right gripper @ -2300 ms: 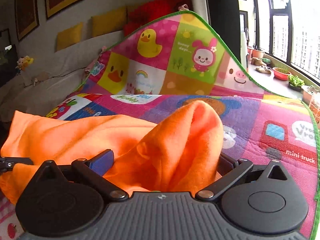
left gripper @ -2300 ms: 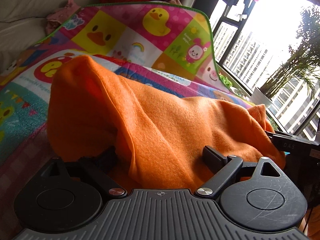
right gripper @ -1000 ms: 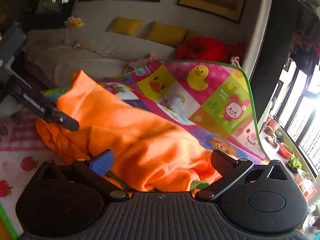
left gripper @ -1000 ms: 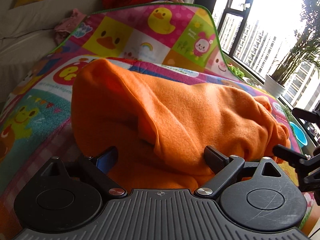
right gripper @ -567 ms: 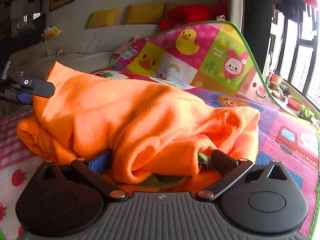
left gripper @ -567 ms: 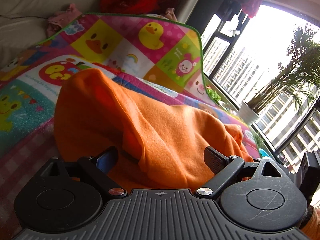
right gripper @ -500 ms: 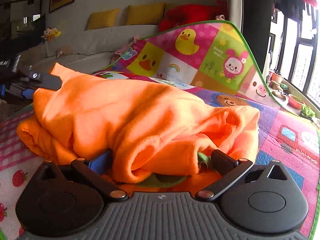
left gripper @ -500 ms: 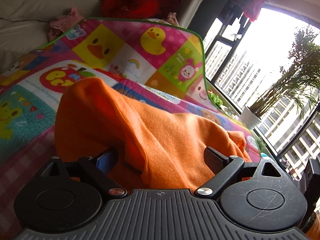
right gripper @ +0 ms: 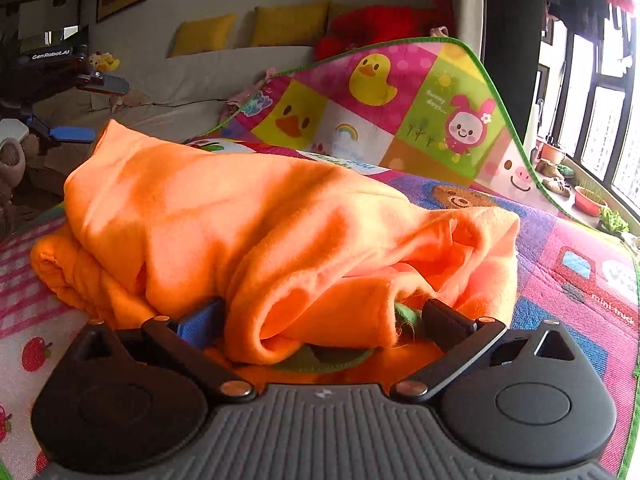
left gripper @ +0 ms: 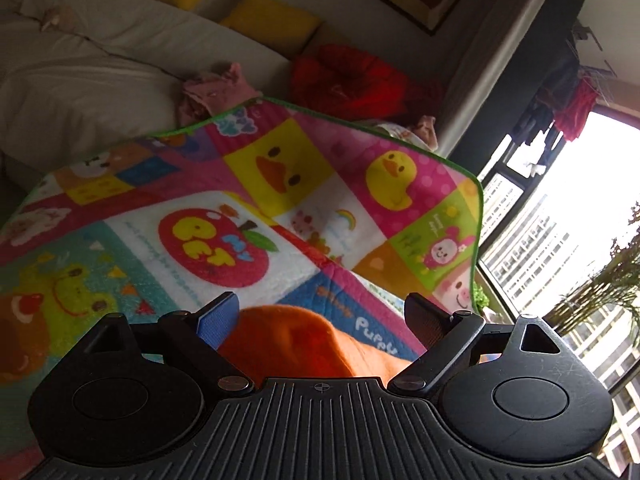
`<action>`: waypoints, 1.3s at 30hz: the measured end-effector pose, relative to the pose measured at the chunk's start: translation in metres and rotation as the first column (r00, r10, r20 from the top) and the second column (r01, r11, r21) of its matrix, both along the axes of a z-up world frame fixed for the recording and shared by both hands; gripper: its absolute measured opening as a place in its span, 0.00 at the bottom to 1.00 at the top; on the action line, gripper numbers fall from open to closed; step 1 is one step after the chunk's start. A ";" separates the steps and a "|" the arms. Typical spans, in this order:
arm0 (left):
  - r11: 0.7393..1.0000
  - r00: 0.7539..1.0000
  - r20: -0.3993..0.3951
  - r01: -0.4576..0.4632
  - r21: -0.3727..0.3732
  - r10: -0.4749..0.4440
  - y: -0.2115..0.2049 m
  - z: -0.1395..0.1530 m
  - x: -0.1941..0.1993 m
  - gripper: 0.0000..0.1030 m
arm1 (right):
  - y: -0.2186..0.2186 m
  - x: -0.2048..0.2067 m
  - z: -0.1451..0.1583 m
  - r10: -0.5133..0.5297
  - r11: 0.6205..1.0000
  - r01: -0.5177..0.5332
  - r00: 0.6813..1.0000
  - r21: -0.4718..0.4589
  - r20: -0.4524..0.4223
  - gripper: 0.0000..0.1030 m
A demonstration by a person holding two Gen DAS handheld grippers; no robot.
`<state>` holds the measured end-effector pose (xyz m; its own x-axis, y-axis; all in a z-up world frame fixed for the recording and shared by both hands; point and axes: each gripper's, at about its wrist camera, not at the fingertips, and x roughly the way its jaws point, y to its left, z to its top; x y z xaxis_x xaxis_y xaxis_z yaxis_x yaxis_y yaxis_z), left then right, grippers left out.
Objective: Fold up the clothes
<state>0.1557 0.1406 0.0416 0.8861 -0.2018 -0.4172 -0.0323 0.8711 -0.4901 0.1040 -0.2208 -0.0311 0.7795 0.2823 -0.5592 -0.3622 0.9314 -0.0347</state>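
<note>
An orange fleece garment lies bunched in a loose folded heap on the colourful play mat. My right gripper is open, its fingers low on either side of the garment's near rolled edge, with green trim showing beneath. My left gripper is open and lifted above the mat; only the top of the garment shows below and between its fingers. In the right wrist view the left gripper hangs open at the far left, apart from the cloth.
The mat curls up at the back against a beige sofa with yellow cushions and red fabric. A pink garment lies on the sofa. Windows and potted plants are on the right.
My left gripper has let go of the orange garment and risen up and away from it. The right gripper has stayed open at the garment's near edge.
</note>
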 end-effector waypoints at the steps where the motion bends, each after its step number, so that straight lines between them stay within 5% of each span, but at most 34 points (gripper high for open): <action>1: 1.000 1.000 0.006 0.000 0.023 0.000 0.001 0.003 -0.003 0.91 | -0.001 0.000 0.000 0.000 1.000 0.000 1.000 0.005 -0.003 1.00; 4: 0.998 0.998 -0.004 0.055 -0.005 -0.056 -0.003 0.005 -0.007 0.91 | -0.002 0.001 0.000 -0.001 1.000 0.001 1.000 0.017 -0.014 1.00; 10: 0.969 0.966 0.097 0.233 0.081 -0.241 -0.052 0.016 -0.012 0.92 | -0.002 0.000 -0.001 -0.002 1.000 0.002 1.000 0.019 -0.016 1.00; 18: 0.924 0.930 -0.114 0.362 0.124 -0.350 -0.088 -0.039 -0.008 0.93 | -0.008 0.004 -0.002 0.006 0.998 -0.002 0.998 0.068 -0.066 1.00; 23: 0.915 0.921 -0.149 0.379 0.137 -0.360 -0.088 -0.055 -0.025 0.93 | -0.029 0.014 -0.002 0.056 0.979 -0.022 0.985 0.203 -0.166 1.00; 28: 0.911 0.914 -0.159 0.394 0.123 -0.373 -0.087 -0.056 -0.042 0.93 | -0.035 -0.009 0.012 0.058 0.980 -0.028 0.987 0.198 -0.147 1.00; 34: 0.901 0.907 -0.169 0.411 0.143 -0.387 -0.096 -0.055 -0.054 0.95 | -0.029 -0.032 0.053 -0.090 0.996 0.092 0.984 -0.004 0.153 1.00; 39: 0.912 0.914 -0.171 0.391 0.124 -0.369 -0.091 -0.047 -0.068 0.95 | -0.006 0.007 0.018 -0.144 0.960 0.157 0.987 -0.232 0.072 1.00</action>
<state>0.0882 0.0498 -0.0049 0.6845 -0.4354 -0.5847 0.2571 0.8947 -0.3652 0.1108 -0.2268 -0.0131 0.8336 0.0237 -0.5519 -0.2096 0.9380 -0.2762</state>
